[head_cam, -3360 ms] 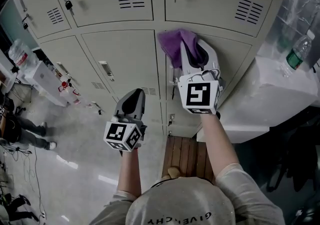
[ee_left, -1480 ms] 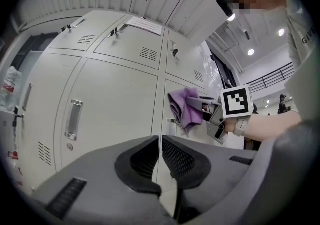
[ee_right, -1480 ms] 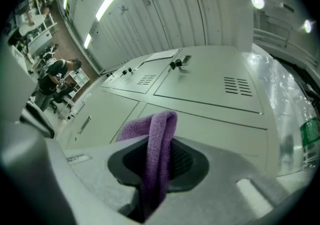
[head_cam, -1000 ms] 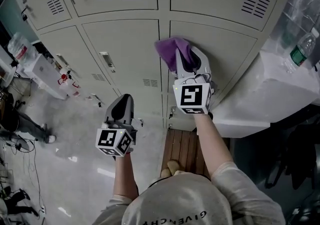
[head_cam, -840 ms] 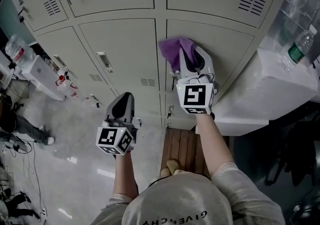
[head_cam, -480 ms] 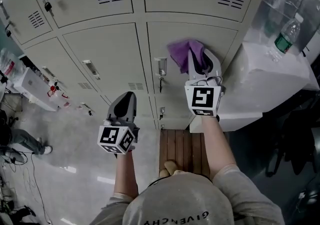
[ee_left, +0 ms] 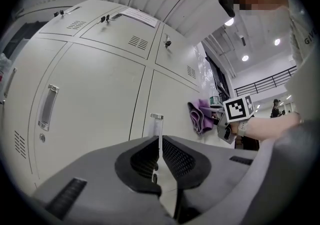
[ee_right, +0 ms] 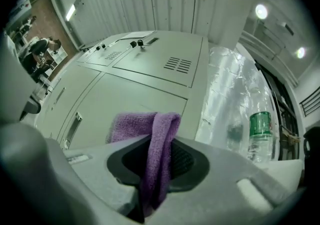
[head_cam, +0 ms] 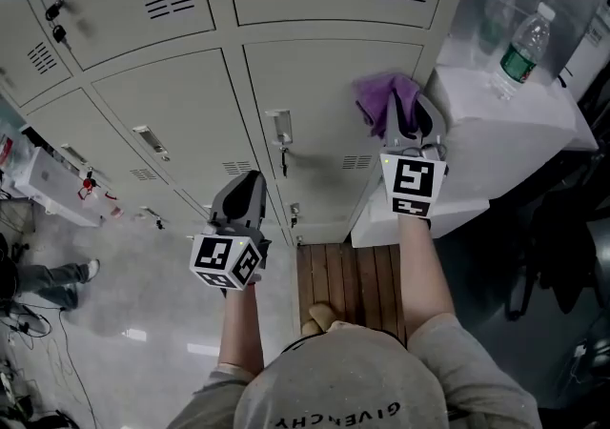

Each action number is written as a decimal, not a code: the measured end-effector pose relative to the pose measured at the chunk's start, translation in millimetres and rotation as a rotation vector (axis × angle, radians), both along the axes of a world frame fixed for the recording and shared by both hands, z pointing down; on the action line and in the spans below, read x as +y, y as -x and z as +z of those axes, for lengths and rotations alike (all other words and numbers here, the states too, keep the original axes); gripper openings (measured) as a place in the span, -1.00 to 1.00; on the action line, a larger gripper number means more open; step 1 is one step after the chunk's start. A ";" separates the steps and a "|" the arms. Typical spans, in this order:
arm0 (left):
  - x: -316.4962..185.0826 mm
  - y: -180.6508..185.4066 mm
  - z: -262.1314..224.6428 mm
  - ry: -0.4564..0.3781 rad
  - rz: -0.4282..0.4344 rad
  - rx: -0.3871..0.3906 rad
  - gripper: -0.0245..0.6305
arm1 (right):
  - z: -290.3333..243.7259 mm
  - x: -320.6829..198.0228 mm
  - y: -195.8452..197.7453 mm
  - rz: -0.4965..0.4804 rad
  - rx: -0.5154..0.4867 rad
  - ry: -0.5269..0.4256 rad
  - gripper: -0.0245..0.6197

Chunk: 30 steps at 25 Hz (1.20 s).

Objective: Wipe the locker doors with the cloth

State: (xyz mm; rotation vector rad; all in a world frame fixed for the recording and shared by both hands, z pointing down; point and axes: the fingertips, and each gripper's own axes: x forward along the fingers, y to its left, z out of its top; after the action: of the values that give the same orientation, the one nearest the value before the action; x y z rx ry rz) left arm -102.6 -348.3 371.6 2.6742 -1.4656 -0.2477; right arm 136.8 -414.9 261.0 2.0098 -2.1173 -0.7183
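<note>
Right gripper point(head_cam: 404, 112) is up at the lockers with its jaws clamped on the purple cloth point(head_cam: 380, 94). In the right gripper view a fold of cloth runs straight down between the pads, and the rest bunches out in front. The cloth sits at the right edge of the middle-row door point(head_cam: 324, 98), just beside the white block point(head_cam: 496, 117), and in the left gripper view it looks pressed against the door face. A water bottle point(head_cam: 520, 41) with a green label stands upright on that block, close to the cloth but apart from it.

Left gripper point(head_cam: 246, 187) hangs lower and to the left, well apart from the right one, pointing at the lockers without touching them. Its jaws are pressed together with nothing between them, and a door handle point(ee_left: 156, 128) shows just beyond their tips. Down below, a wooden slat panel point(head_cam: 348, 275) lies at the foot of the lockers.
</note>
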 end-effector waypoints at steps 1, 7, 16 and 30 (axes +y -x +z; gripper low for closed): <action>-0.2 -2.1 0.1 0.000 0.004 0.000 -0.87 | 1.1 0.2 -5.7 0.010 -0.008 0.005 -0.70; 3.1 -7.4 0.7 0.001 0.013 -0.001 -0.87 | 3.0 2.0 -20.7 0.041 -0.051 0.011 -0.71; 13.4 17.7 5.5 0.015 -0.043 -0.005 -0.87 | 26.9 7.9 51.1 -0.135 -0.064 0.006 -0.72; 37.1 83.8 25.5 0.066 -0.190 -0.020 -0.87 | 80.0 -9.9 162.7 -0.314 0.066 0.129 -0.72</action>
State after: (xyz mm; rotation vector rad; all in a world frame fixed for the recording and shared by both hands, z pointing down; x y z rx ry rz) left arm -186.4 -311.3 397.1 2.4949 -1.7042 -0.1816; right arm -25.9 -424.9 340.9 1.5860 -2.3999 -0.6583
